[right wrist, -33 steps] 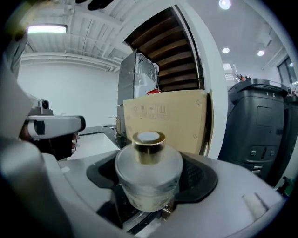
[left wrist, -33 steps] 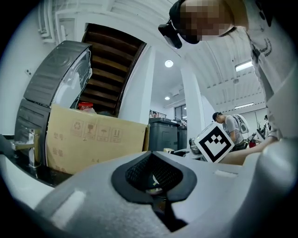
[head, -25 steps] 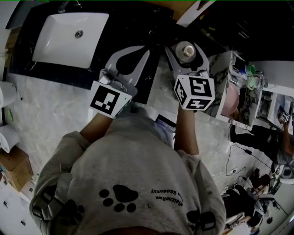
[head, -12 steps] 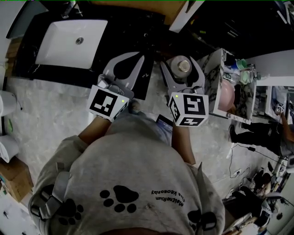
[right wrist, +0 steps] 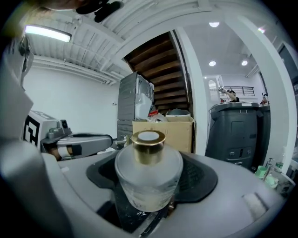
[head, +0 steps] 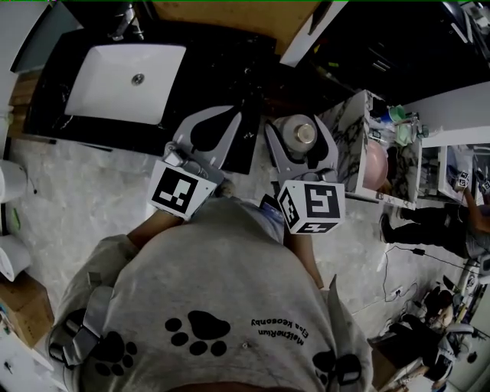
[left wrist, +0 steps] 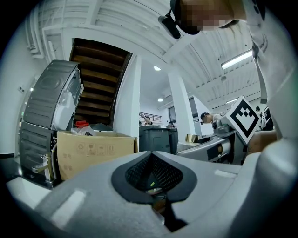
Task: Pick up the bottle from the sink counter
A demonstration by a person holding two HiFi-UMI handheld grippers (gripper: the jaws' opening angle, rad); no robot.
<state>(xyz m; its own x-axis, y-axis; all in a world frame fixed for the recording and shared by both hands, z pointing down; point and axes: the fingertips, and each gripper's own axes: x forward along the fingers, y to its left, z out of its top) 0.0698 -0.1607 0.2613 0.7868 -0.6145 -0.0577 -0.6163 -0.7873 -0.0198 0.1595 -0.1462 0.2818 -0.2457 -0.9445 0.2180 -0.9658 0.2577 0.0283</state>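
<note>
The bottle (head: 300,135) is a squat frosted-glass one with a gold cap. My right gripper (head: 298,126) is shut on it, one jaw on each side of the glass body. It hangs in the air by the right end of the black sink counter (head: 230,61). In the right gripper view the bottle (right wrist: 148,179) stands upright between the jaws of the right gripper (right wrist: 149,159). My left gripper (head: 230,115) is beside it to the left, above the counter's front edge. It is shut, with the tips together and nothing in the hollow, as the left gripper (left wrist: 151,153) shows in its own view.
A white basin (head: 126,73) with a tap (head: 126,19) is set in the counter at the far left. A marble-clad unit (head: 356,138) stands right of the bottle. A cardboard box (left wrist: 95,151) and a dark grey bin (right wrist: 237,135) stand ahead. Pale marble floor lies below.
Both grippers have drawn back from the counter toward the person's body. The bottle has come along in the right gripper's jaws. The left gripper has stayed shut.
</note>
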